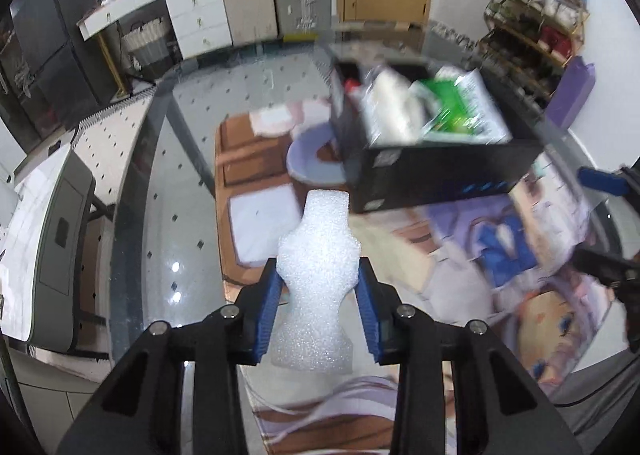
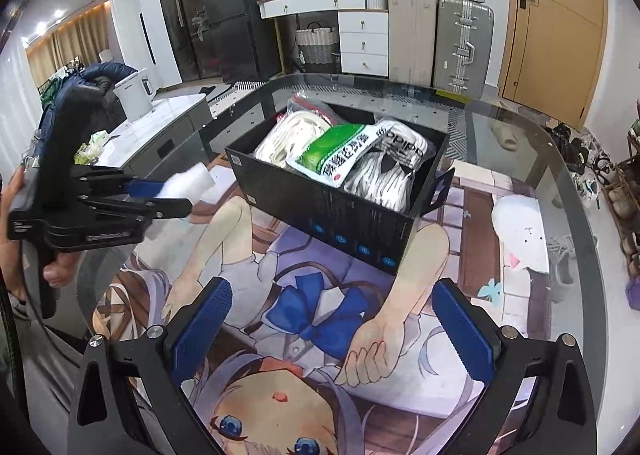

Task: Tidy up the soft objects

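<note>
So progress check: the black box (image 2: 340,191) sits mid-frame in the right wrist view, on the printed mat (image 2: 320,315) covering the glass table (image 2: 540,143), and it's already pretty full. I count a bag of white stuff (image 2: 288,131) at the back left of the box, a green/white packet (image 2: 340,155) in the middle, and another clear bag w/ white fabric-looking contents (image 2: 392,167) on the right side. Can't tell exactly what's in the bags tbh.

What's in hand rn: the left gripper (image 1: 318,283) has its blue pads squeezed in on a white foam piece (image 1: 320,255), bottom center of the left wrist view. Foam visibly pinches in where the pads bite, so that's a real grip, jaws nearly closed. Same gripper shows at the left edge of the right wrist view, foam poking out toward the box but not over it yet afaict.

Right gripper (image 2: 340,323) is wide open, nothing between the pads, hanging above the mat at the bottom of its own view.

What's left, imo: foam needs to go into the box. Also a white plush-ish thing (image 2: 520,239) lying on the mat at right, prob next. Space in the box looks tight.
</note>
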Action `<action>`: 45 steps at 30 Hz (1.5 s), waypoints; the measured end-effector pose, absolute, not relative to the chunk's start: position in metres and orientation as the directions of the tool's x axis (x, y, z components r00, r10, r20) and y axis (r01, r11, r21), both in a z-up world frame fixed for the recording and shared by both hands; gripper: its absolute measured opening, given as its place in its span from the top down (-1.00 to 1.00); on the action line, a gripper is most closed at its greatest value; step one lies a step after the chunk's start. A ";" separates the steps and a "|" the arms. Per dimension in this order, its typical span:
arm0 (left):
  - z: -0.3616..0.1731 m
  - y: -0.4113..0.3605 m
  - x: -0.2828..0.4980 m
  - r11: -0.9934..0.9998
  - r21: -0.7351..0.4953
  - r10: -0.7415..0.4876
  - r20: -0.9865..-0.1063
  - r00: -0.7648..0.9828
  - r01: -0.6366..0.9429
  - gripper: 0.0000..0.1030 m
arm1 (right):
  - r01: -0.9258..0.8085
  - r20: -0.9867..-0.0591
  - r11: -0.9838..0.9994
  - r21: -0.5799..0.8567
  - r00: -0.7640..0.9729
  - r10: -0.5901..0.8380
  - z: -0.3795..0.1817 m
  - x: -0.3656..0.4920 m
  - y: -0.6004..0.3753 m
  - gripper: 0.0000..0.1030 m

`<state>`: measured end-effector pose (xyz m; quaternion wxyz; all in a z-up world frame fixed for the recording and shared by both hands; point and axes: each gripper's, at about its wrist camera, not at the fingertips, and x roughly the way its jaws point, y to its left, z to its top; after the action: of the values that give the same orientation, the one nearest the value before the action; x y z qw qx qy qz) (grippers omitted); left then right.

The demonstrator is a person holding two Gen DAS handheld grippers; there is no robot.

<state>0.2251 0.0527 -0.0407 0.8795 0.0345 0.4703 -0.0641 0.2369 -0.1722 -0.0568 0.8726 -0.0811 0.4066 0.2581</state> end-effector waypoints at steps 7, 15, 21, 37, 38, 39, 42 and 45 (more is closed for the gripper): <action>0.006 0.028 0.217 0.982 -0.011 -0.130 -0.760 0.637 0.187 0.31 | -0.489 -0.703 0.871 0.055 0.600 0.382 -0.031 0.246 -0.173 -0.98; 0.004 -0.002 0.270 0.976 -0.024 -0.160 -0.750 0.642 0.216 0.31 | -0.454 -0.676 0.891 -0.015 0.662 0.325 -0.021 0.267 -0.171 -0.98; -0.008 -0.019 0.299 0.977 -0.023 -0.153 -0.768 0.622 0.212 0.31 | -0.444 -0.699 0.896 0.002 0.640 0.319 -0.032 0.274 -0.177 -0.98; -0.008 -0.018 0.295 0.987 -0.018 -0.122 -0.738 0.664 0.161 -0.57 | -0.448 -0.689 0.894 0.033 0.637 0.345 -0.028 0.267 -0.180 -0.98; -0.005 -0.016 0.292 0.986 -0.028 -0.131 -0.729 0.672 0.162 -0.61 | -0.446 -0.687 0.894 0.037 0.638 0.347 -0.027 0.265 -0.181 -0.98; -0.001 -0.014 0.289 0.986 -0.032 -0.135 -0.722 0.679 0.162 -0.60 | -0.445 -0.684 0.894 0.049 0.637 0.355 -0.025 0.262 -0.184 -0.98; 0.007 -0.010 0.275 0.987 -0.015 -0.126 -0.700 0.703 0.161 -0.61 | -0.439 -0.671 0.895 0.082 0.640 0.375 -0.017 0.253 -0.193 -0.98; 0.020 -0.006 0.255 0.987 0.003 -0.118 -0.659 0.743 0.160 -0.61 | -0.433 -0.643 0.895 0.105 0.657 0.393 -0.005 0.239 -0.202 -0.98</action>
<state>0.2546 -0.0057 0.0197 0.9331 0.0296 0.3505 -0.0745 0.2391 -0.2017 -0.0053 0.9097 -0.0290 0.3463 0.2271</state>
